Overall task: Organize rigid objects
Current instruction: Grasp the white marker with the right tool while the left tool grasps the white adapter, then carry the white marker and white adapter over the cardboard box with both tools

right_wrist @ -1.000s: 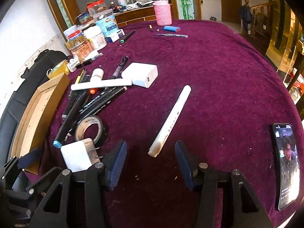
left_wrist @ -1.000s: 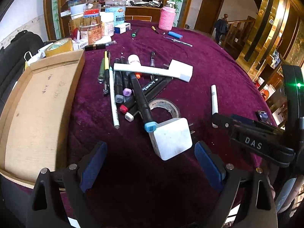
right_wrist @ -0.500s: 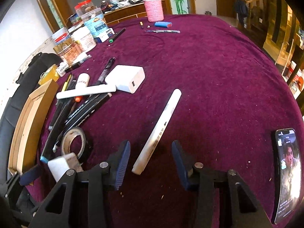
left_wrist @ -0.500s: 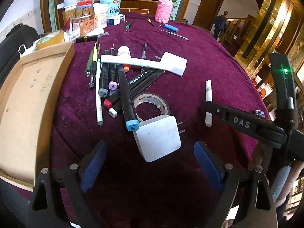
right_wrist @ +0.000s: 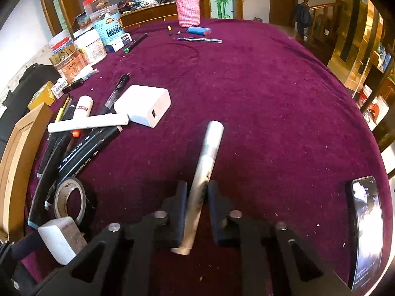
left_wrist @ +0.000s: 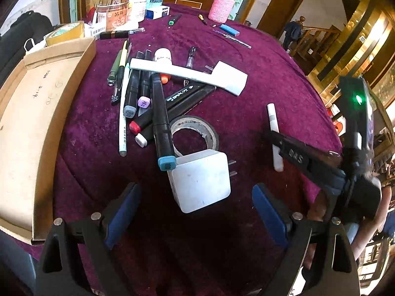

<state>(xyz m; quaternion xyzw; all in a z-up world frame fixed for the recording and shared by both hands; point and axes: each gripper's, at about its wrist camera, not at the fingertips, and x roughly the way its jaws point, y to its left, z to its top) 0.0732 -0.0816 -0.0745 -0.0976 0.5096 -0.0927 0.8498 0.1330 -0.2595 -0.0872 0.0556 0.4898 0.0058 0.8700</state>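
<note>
My right gripper [right_wrist: 196, 194] is shut on a white marker [right_wrist: 207, 157] that lies on the purple cloth and points away from me; the same marker shows in the left wrist view [left_wrist: 272, 120], partly behind the right gripper. My left gripper [left_wrist: 195, 209] is open, its blue pads either side of a white plug adapter [left_wrist: 201, 180] without touching it. A pile of markers and pens [left_wrist: 148, 98], a tape roll [left_wrist: 195, 133] and a white charger block [left_wrist: 230, 77] lie beyond it.
A cardboard box lid [left_wrist: 27, 113] lies at the left edge. Jars and tubs [right_wrist: 93, 42] stand at the far left, with a pink knitted jar [right_wrist: 188, 8], a blue cylinder [right_wrist: 198, 30] and a pen [right_wrist: 197, 40] behind. A phone [right_wrist: 365, 231] lies at the right.
My right gripper moved forward over the white marker and closed on it. My left gripper moved slightly closer to the plug adapter and stayed open.
</note>
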